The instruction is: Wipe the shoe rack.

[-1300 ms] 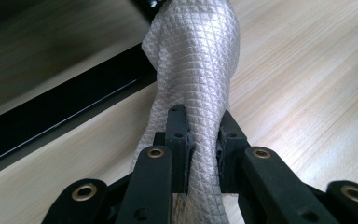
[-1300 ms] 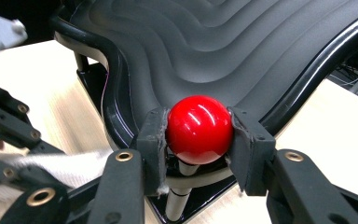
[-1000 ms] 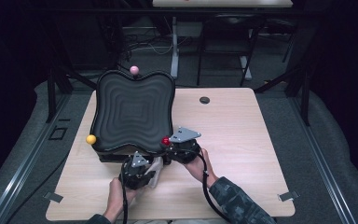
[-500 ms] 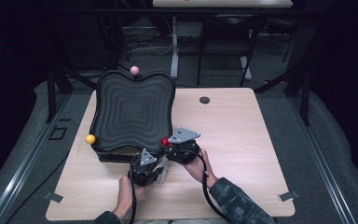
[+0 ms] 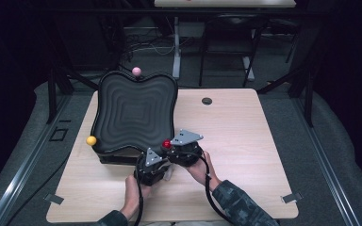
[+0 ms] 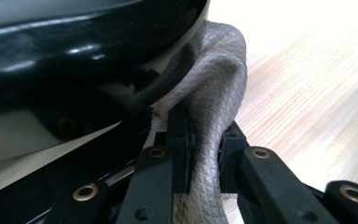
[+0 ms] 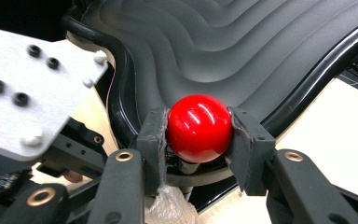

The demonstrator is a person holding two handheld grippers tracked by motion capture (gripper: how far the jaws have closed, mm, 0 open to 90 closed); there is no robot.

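Jaws of right gripper (image 7: 199, 135) clamp red ball (image 7: 199, 127) (left gripper (image 6: 204, 154) seemingly pinches grey cloth (image 6: 214, 93)).

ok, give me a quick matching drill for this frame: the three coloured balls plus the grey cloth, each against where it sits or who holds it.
Things:
1. red ball
2. yellow ball
3. pink ball
4. grey cloth

Places:
A. at the far edge of the black tray
B. pinched in the left gripper, under the tray's rim
C. clamped in the right gripper at the tray's near right corner
D. at the tray's near left corner

Pairs: 1-C, 2-D, 3-A, 4-B
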